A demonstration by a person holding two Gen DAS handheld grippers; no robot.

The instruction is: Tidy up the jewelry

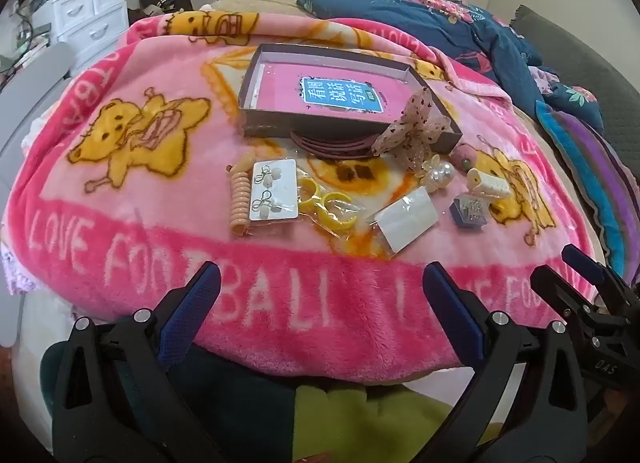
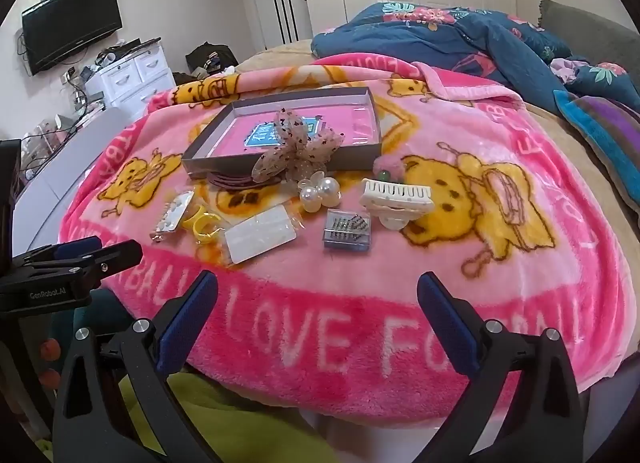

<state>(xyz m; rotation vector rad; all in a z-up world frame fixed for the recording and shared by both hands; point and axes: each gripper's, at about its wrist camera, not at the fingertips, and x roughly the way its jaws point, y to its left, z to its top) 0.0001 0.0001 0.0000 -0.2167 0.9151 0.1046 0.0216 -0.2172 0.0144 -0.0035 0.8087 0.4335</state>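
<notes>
Along the blanket's (image 1: 120,191) near edge both the left gripper (image 1: 320,279) and right gripper (image 2: 318,287) hover, jaws spread wide, holding nothing. Jewelry's scattered mid-blanket in front of the box (image 1: 256,79); I'd grab the white claw clip (image 2: 396,199) first, pinching its body, since it looks easiest.

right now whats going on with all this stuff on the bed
A person holds a gripper in each hand above the near edge of a pink blanket. The left gripper and right gripper are both open and empty. Jewelry and hair pieces lie loose on the blanket: yellow rings, an earring card, pearl clips, a white claw clip, a small clear box. A butterfly bow leans on the box tray's front wall. Nothing is sorted yet.
</notes>
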